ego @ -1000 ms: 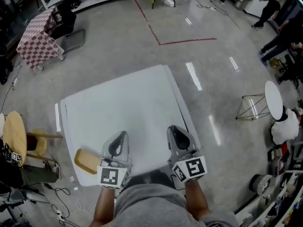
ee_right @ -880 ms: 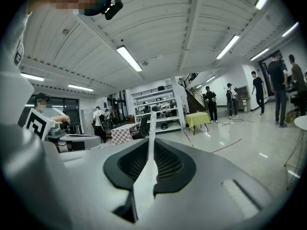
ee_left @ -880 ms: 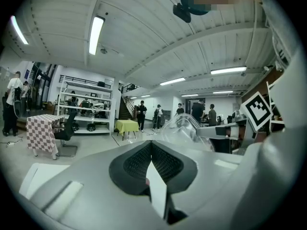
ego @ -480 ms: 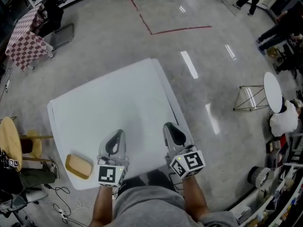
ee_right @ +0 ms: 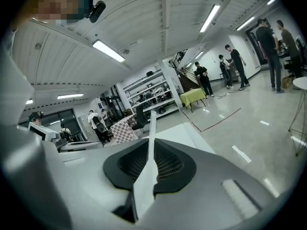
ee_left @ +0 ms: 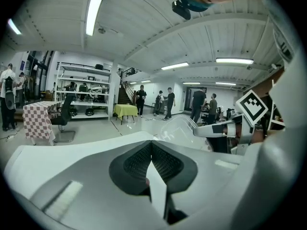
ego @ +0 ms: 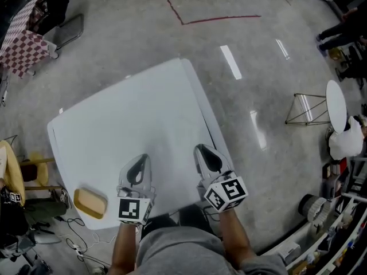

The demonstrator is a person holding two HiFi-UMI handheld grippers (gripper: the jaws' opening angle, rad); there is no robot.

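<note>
While I hover over the white table, my left gripper and right gripper have jaws pressed together, empty, a tan tray near the left.

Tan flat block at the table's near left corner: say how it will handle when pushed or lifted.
The tan flat block with rounded corners lies low and broad on the white table, so it would probably slide, not roll or tip. It sits near the table's edge, so an outward push might drop it. Thin-looking, it is likely light.

Checkered tablecloth, red floor tape, round side table
</note>
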